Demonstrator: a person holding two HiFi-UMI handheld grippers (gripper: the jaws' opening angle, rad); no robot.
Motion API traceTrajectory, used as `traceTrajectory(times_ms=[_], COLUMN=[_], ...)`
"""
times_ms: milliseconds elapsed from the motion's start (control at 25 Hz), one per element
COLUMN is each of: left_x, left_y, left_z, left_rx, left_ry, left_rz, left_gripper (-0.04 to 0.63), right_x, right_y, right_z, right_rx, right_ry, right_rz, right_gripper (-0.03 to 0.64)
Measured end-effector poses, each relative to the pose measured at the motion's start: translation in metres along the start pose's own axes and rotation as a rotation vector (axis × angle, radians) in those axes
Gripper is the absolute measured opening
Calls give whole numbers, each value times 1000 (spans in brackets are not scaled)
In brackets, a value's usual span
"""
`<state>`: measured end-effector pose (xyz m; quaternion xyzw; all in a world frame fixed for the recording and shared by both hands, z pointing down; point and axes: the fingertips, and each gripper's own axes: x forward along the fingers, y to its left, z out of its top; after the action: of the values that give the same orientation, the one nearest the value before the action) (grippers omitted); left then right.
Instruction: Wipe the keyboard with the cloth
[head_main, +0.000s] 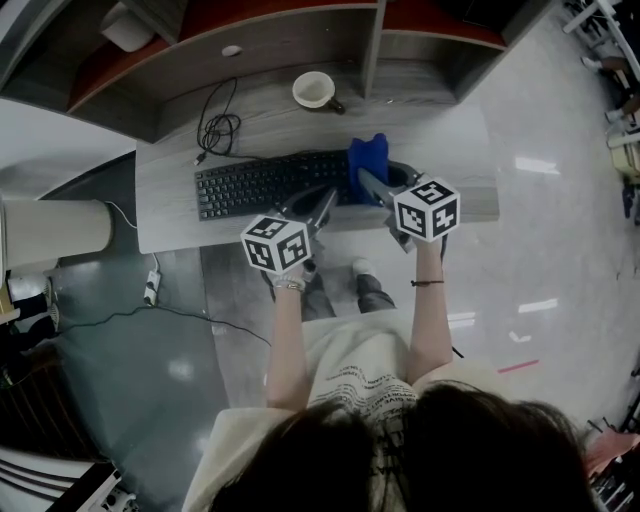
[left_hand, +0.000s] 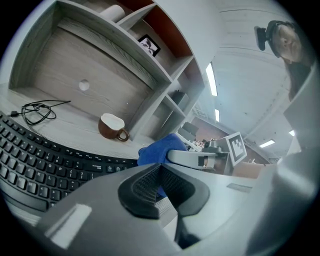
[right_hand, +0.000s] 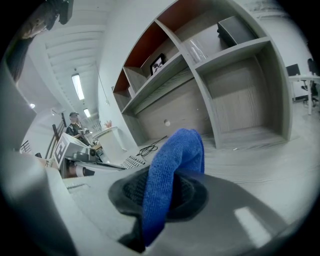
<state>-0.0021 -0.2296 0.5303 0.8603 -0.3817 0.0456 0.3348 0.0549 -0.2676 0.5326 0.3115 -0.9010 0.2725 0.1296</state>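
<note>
Right gripper view: right gripper (right_hand: 159, 195) is clenched on the blue cloth (right_hand: 175, 155); I read this as the start of the wipe.
Head view puts the cloth over the keyboard's (head_main: 262, 185) right end, near the desk's (head_main: 168, 215) front edge; I can't tell if it touches the keys. Next I need to press down and sweep left. The left gripper (left_hand: 159, 180) is closed on nothing at the keyboard's front edge, likely in my path. The mug (head_main: 314, 90) and cable (head_main: 218, 128) sit behind, toward the back edge.

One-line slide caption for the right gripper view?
Right gripper shut on the blue cloth above the desk, keyboard at left.
</note>
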Motion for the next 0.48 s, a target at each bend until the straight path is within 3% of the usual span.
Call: traceTrajectory(times_ms=[480], left_x=[-18], left_y=[17], left_z=[4], left_rx=[-9], left_ry=[-8], left_rz=[9], left_gripper=[3], right_x=[20], right_y=[16], right_z=[0], right_rx=[-14], right_ry=[17], right_rz=[7], right_gripper=[58])
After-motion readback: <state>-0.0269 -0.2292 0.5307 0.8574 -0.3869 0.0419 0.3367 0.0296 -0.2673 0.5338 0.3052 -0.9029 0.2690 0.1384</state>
